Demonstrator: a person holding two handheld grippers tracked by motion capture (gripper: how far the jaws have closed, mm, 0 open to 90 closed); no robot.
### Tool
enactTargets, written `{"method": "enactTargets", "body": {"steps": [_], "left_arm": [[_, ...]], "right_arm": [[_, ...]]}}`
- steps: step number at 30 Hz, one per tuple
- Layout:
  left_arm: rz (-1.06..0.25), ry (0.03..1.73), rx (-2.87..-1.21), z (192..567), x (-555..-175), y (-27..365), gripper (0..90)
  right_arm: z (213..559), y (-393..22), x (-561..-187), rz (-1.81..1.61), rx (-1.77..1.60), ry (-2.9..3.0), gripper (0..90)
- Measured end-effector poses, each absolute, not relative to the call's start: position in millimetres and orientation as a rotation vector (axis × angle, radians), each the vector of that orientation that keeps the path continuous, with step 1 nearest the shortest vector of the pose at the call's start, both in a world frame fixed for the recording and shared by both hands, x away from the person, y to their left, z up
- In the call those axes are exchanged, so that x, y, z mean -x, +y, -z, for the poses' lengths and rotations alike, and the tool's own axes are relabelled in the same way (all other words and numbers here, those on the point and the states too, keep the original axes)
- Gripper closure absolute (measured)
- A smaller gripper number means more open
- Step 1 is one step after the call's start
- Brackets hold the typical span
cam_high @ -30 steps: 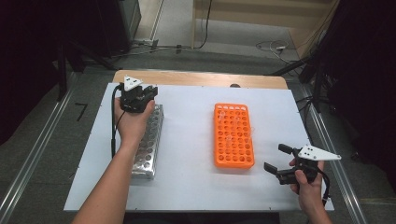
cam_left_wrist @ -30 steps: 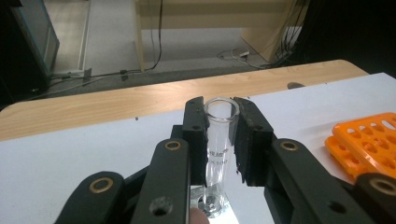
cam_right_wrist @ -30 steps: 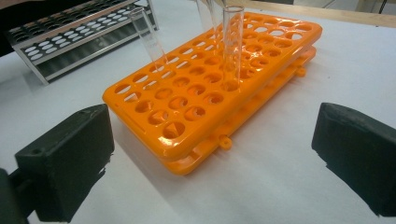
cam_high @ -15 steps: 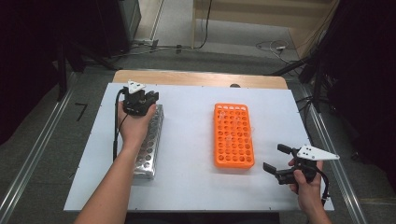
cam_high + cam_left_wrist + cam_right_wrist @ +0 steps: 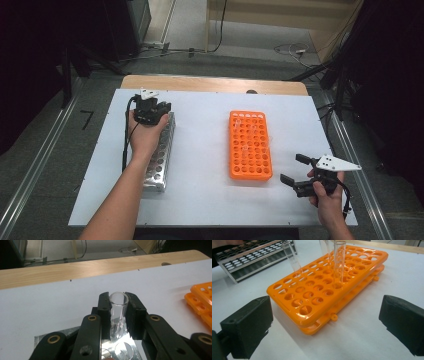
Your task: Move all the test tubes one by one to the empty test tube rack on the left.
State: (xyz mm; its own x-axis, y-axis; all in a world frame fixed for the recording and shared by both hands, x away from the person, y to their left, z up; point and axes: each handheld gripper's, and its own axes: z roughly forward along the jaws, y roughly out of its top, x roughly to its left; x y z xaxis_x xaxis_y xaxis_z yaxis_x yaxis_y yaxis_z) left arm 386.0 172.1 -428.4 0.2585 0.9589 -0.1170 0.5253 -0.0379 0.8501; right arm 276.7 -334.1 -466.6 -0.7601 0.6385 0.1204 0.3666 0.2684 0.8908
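Left gripper view: the left gripper (image 5: pixel 117 315) clamps an upright glass tube (image 5: pixel 118 308) between its pads, above the metal rack (image 5: pixel 117 350).

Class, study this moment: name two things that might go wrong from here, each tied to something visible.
1. The left gripper clamps a clear glass tube standing in the metal rack; too hard a squeeze might crack it.
2. Tubes in the orange rack lean; a nudge from the open right gripper may tip them.

The glass tube (image 5: pixel 117 312) has its lower end hidden between the pads. The orange rack (image 5: pixel 201 303) is cut off at the right edge. The steel rack (image 5: pixel 161 150) lies partly under the left hand (image 5: pixel 145 135).
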Motion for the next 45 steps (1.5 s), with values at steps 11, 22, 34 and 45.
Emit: {"method": "enactTargets", "body": {"steps": [11, 22, 34, 45], "left_arm": [[-0.595, 1.431, -1.735, 434.4, -390.4, 170.6, 75.1], [-0.617, 1.398, -1.708, 427.9, -381.9, 174.7, 19.5], [-0.566, 1.222, -1.652, 414.5, -341.5, 177.0, 0.2], [-0.538, 1.102, -1.659, 410.7, -300.4, 161.9, 0.0]], "right_arm": [[468.8, -330.3, -278.3, -1.532, -0.923, 2.293, 0.0], [471.8, -326.4, -280.4, -1.519, -0.916, 2.311, 0.0], [473.9, -320.3, -282.7, -1.491, -0.925, 2.326, 0.0], [471.4, -316.1, -283.0, -1.497, -0.931, 2.316, 0.0]]}}
